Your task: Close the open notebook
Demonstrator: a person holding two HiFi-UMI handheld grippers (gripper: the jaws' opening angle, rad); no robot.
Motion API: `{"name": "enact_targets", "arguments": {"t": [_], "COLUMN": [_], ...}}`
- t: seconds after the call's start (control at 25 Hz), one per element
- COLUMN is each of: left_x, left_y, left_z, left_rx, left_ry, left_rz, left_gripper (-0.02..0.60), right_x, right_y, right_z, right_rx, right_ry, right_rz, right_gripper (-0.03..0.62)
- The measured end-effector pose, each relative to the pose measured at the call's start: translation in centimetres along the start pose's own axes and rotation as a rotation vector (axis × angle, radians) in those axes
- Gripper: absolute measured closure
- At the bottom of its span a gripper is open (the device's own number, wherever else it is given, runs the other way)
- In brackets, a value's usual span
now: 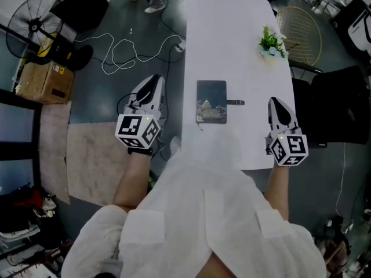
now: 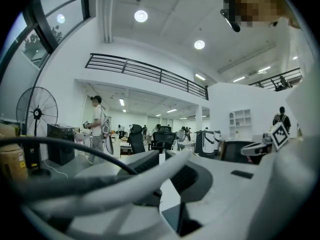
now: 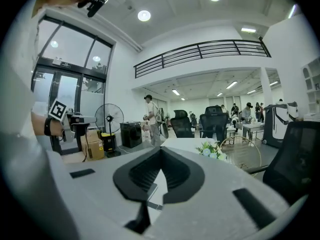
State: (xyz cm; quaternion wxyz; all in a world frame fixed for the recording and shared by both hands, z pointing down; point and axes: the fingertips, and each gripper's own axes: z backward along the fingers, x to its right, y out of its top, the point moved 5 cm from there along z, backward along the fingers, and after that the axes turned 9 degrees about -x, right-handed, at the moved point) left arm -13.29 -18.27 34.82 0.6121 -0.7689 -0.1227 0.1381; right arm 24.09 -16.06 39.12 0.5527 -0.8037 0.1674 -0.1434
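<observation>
The notebook [image 1: 211,101] lies shut on the white table [image 1: 232,39], its dark cover with a picture facing up and a small dark tab [image 1: 235,102] sticking out of its right side. My left gripper [image 1: 155,80] hangs off the table's left edge, over the floor, with its jaws together and nothing in them. My right gripper [image 1: 275,101] hovers at the table's right edge, to the right of the notebook, also shut and empty. In the left gripper view the left gripper [image 2: 159,156] points level across the room, and in the right gripper view the right gripper [image 3: 161,149] does the same; neither shows the notebook.
A small potted plant [image 1: 271,43] stands at the table's far right. A black chair [image 1: 339,106] and a round wire chair [image 1: 301,33] are to the right. On the floor to the left are a fan [image 1: 36,25], a cardboard box [image 1: 45,81], a white cable [image 1: 124,51] and a rug [image 1: 93,161].
</observation>
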Motion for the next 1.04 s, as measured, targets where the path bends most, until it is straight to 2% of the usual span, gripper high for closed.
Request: {"name": "enact_targets", "arguments": {"t": [0.16,1.04], "left_x": [0.2,0.4], "left_y": [-0.3,-1.0], "left_z": [-0.2,-1.4], "left_rx": [-0.019,-0.053], "left_ry": [-0.01,-0.023], "left_rz": [-0.012,-0.005], "left_gripper": [0.543,0.543], "right_x": [0.2,0.3], "right_y": [0.0,-0.7], "right_z": [0.0,-1.5], "right_rx": [-0.009,-0.047], "right_ry": [-0.02,0.007], "right_rz": [0.01,0.015], "right_gripper": [0.592,0.592]}}
